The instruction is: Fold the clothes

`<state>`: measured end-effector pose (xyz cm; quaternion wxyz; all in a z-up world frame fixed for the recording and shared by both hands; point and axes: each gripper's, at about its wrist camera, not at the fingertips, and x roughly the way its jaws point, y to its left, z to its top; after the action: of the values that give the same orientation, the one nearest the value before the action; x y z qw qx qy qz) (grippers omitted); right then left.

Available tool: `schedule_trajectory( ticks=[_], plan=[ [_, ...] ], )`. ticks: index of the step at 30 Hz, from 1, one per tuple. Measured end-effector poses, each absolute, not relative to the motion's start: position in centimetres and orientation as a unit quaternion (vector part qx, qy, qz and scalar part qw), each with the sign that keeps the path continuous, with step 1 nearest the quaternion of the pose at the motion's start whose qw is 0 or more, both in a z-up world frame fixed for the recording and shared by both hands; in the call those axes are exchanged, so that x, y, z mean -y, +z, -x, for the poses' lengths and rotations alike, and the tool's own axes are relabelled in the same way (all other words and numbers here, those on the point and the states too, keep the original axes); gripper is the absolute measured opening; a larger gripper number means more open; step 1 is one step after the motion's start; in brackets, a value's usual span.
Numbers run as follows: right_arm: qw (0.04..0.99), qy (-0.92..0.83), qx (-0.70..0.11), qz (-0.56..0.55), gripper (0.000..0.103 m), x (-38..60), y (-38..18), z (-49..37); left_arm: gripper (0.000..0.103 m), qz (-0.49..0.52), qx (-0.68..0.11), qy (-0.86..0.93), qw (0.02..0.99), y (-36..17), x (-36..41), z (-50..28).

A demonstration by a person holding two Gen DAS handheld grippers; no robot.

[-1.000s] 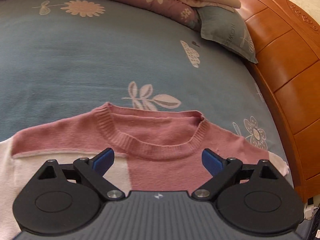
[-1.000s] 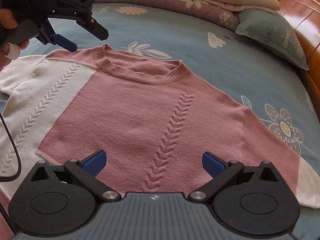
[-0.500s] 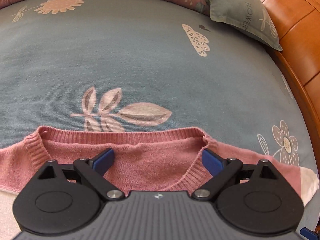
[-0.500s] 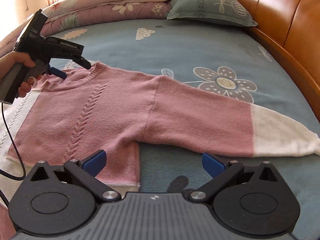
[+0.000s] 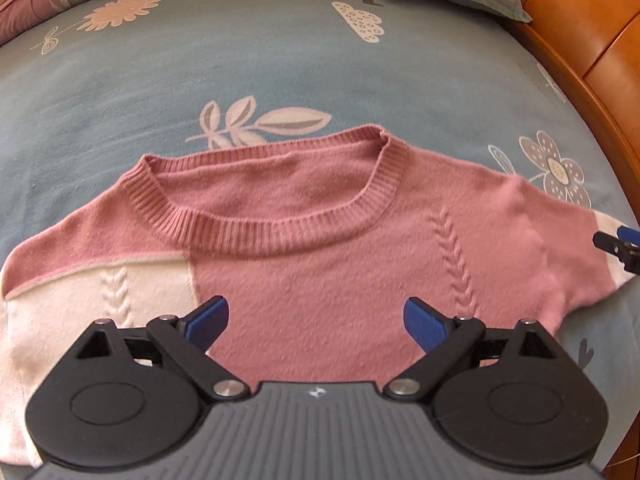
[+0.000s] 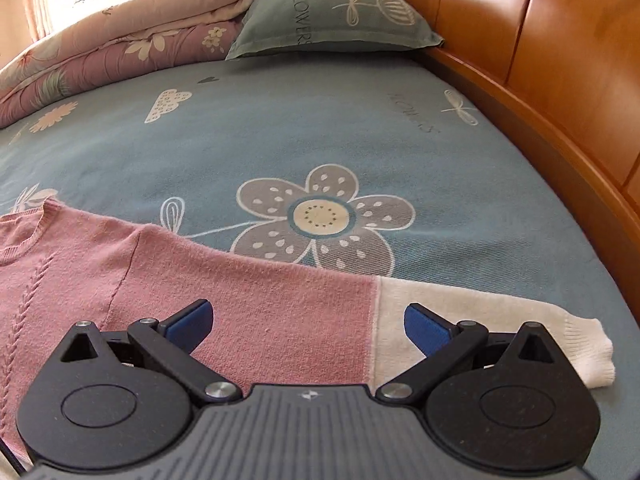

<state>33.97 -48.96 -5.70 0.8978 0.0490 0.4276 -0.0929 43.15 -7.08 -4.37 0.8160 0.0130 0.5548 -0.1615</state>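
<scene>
A pink and cream knit sweater [image 5: 320, 264] lies flat, front up, on the blue bed sheet. My left gripper [image 5: 316, 322] is open and empty, above the chest just below the ribbed collar [image 5: 280, 236]. My right gripper [image 6: 308, 326] is open and empty, low over the sweater's right sleeve [image 6: 280, 304] where pink meets the cream cuff [image 6: 500, 320]. The right gripper's tip also shows at the right edge of the left wrist view [image 5: 620, 244].
The blue floral sheet [image 6: 320, 128] spreads beyond the sweater. A grey-green pillow [image 6: 332, 12] and a folded pink quilt [image 6: 120, 48] lie at the far end. The wooden headboard [image 6: 560, 60] runs along the right side.
My left gripper has pulled back from the collar, so more of the chest shows. My right gripper has swung right and closer, from the hem area to the right sleeve. Both stay open.
</scene>
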Motion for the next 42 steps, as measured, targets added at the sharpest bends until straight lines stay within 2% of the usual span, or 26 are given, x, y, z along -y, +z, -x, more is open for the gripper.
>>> schedule_trajectory(
  ticks=[3,6,11,16,22,27,32,36,42],
  plan=[
    [0.879,-0.081,-0.470,-0.025,0.103,48.8,-7.6,-35.0,0.094,-0.034,-0.562,-0.144,0.814,-4.2,5.0,-40.4],
    [0.876,-0.095,-0.473,-0.017,0.103,47.4,-6.5,-34.2,0.094,-0.069,-0.554,-0.132,0.819,-3.8,3.6,-37.7],
    [0.903,0.048,-0.426,0.023,0.103,38.4,-3.0,-29.9,0.094,-0.138,-0.527,-0.157,0.824,-3.7,2.5,-32.7],
    [0.875,0.181,-0.446,0.053,0.103,27.9,-4.5,-27.1,0.094,-0.183,-0.515,-0.201,0.813,-4.9,1.6,-28.0],
    [0.860,0.130,-0.492,0.039,0.103,23.8,-7.1,-24.4,0.094,-0.160,-0.522,-0.236,0.804,-6.7,-1.5,-23.9],
    [0.856,0.081,-0.510,0.033,0.103,24.0,-6.5,-21.2,0.094,-0.126,-0.507,-0.252,0.815,-6.4,-3.7,-21.2],
    [0.866,0.101,-0.489,0.037,0.103,21.5,-5.4,-21.8,0.094,-0.111,-0.490,-0.270,0.821,-6.8,-4.2,-21.6],
    [0.859,0.119,-0.493,0.070,0.103,19.2,-6.9,-22.5,0.096,-0.119,-0.474,-0.286,0.824,-7.4,-4.8,-21.3],
    [0.870,0.105,-0.479,0.053,0.103,19.2,-7.5,-21.9,0.102,-0.106,-0.449,-0.262,0.848,-8.0,-4.5,-19.8]
  ],
)
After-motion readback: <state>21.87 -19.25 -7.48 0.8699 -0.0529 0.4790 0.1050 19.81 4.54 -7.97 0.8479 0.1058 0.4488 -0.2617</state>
